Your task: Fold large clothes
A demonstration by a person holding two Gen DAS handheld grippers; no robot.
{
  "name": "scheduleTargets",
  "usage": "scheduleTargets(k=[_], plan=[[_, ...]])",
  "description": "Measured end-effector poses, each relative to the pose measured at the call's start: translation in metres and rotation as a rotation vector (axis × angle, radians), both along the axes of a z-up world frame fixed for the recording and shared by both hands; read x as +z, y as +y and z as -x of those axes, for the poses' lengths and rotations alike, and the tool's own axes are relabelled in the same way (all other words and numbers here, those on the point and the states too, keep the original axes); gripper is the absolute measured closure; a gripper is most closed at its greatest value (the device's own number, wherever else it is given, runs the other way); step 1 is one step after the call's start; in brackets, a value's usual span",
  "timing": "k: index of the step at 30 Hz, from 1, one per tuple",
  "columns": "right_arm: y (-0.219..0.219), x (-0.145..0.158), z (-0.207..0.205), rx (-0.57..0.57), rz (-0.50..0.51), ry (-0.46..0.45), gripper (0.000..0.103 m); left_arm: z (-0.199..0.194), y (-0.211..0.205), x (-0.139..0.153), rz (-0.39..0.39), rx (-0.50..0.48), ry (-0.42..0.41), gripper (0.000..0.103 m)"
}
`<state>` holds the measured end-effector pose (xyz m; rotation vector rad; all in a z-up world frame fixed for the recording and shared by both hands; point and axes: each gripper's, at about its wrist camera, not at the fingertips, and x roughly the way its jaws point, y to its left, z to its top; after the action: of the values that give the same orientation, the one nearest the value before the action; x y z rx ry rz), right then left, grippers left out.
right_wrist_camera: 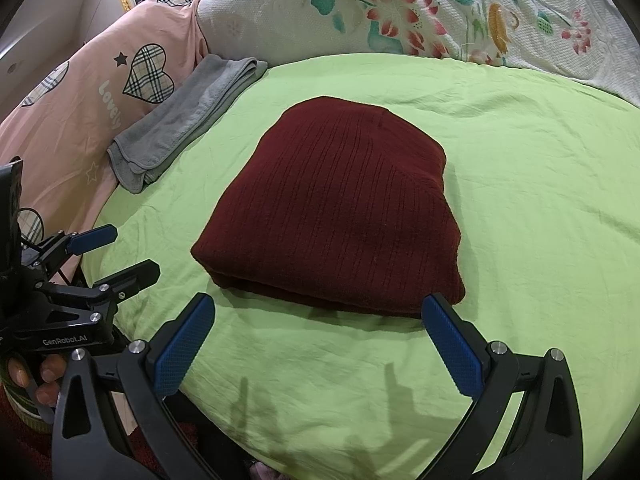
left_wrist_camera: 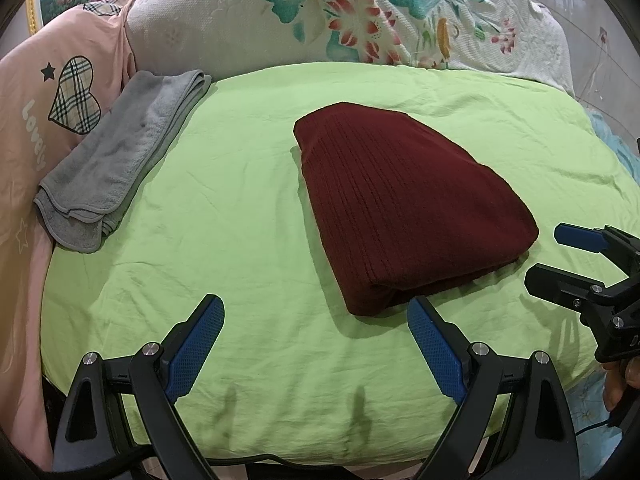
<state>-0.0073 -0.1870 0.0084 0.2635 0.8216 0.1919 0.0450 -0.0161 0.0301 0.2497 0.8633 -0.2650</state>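
Observation:
A dark red ribbed knit garment (left_wrist_camera: 404, 208) lies folded into a thick flat bundle on the green sheet (left_wrist_camera: 240, 240); it also shows in the right wrist view (right_wrist_camera: 336, 208). My left gripper (left_wrist_camera: 316, 312) is open and empty, hovering over the sheet just in front of the bundle's near corner. My right gripper (right_wrist_camera: 318, 312) is open and empty, its right finger (right_wrist_camera: 448, 332) close to the bundle's near edge. Each gripper shows in the other's view, the right one (left_wrist_camera: 560, 256) at the right edge, the left one (right_wrist_camera: 116, 252) at the left edge, both open.
A folded grey towel (left_wrist_camera: 120, 156) lies at the sheet's left edge, against a pink bedcover with plaid hearts (left_wrist_camera: 52, 92). A white floral quilt (left_wrist_camera: 360, 12) is piled behind the sheet. The sheet's front edge runs just under my grippers.

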Motion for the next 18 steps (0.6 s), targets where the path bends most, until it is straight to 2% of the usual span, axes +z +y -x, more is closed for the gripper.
scheduleTargets(k=[18], plan=[[0.0001, -0.0003, -0.0002, 0.000, 0.001, 0.000, 0.000, -0.0015, -0.0004, 0.0007, -0.001, -0.003, -0.003, 0.010]])
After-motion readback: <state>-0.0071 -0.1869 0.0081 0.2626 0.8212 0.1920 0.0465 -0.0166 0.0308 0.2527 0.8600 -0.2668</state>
